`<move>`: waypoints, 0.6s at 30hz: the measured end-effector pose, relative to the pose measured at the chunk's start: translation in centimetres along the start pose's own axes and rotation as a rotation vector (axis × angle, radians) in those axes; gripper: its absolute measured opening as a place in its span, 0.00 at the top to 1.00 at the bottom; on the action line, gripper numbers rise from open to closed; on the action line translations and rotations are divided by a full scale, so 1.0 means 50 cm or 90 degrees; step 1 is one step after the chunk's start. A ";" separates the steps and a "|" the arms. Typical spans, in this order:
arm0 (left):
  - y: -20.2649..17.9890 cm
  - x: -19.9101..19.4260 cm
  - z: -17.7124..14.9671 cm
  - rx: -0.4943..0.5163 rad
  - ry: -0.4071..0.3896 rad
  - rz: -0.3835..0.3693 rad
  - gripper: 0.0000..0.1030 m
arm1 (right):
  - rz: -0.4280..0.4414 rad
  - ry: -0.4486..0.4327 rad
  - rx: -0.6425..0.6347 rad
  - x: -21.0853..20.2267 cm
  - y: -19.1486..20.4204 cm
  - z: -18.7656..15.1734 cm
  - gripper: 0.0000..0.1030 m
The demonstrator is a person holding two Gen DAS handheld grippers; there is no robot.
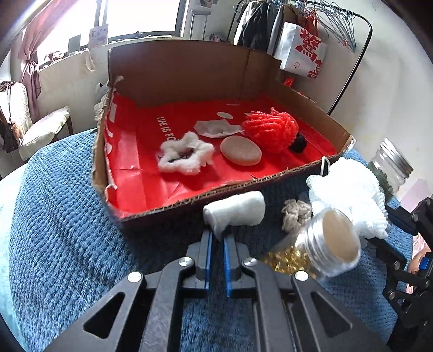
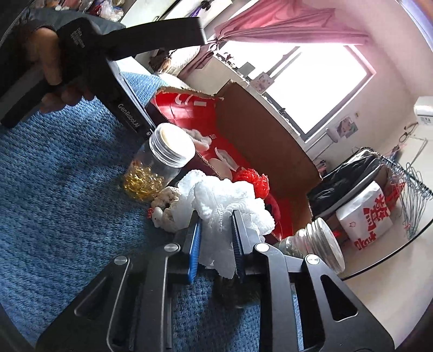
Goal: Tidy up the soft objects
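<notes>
My left gripper (image 1: 217,234) is shut on the dangling corner of a rolled white towel (image 1: 235,211), just in front of the cardboard box (image 1: 189,65) lined in red. Inside the box lie a white fluffy scrunchie (image 1: 186,155), a beige round pad (image 1: 240,150), a red yarn ball (image 1: 270,130), a white cotton sheet (image 1: 216,127) and a small black pom (image 1: 297,143). My right gripper (image 2: 216,216) is shut on a white knitted cloth (image 2: 224,200), which bulges out between and above its blue pads, right of the box's near corner.
Everything rests on a blue knitted blanket (image 1: 67,216). A glass jar of gold pieces (image 1: 324,249) lies tilted between the grippers, beside a beige knitted knot (image 1: 295,214). A second jar (image 1: 392,168) stands at the right. A hand (image 2: 51,67) holds the left tool. A clothes rack (image 1: 338,24) stands behind.
</notes>
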State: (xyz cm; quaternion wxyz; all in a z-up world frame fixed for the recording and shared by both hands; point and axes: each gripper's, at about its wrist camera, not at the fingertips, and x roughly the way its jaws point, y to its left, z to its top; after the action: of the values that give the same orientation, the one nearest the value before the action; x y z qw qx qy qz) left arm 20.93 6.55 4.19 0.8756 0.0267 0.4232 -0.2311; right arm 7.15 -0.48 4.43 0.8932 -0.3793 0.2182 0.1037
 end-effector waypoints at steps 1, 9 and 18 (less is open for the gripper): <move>-0.001 -0.003 -0.002 0.000 -0.002 0.002 0.92 | 0.004 -0.004 0.009 -0.007 -0.004 -0.001 0.81; -0.016 -0.069 -0.040 -0.008 -0.031 0.021 0.92 | 0.029 -0.020 0.070 -0.067 -0.024 -0.024 0.81; -0.098 -0.155 -0.112 0.005 -0.083 0.022 0.92 | 0.102 -0.029 0.203 -0.145 -0.092 -0.077 0.81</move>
State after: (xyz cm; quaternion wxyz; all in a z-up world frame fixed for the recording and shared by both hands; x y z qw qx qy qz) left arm 10.63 6.50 7.19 0.9051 0.0225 0.3638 -0.2191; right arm 1.19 -6.58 8.37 0.9357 -0.2115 0.2411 0.1472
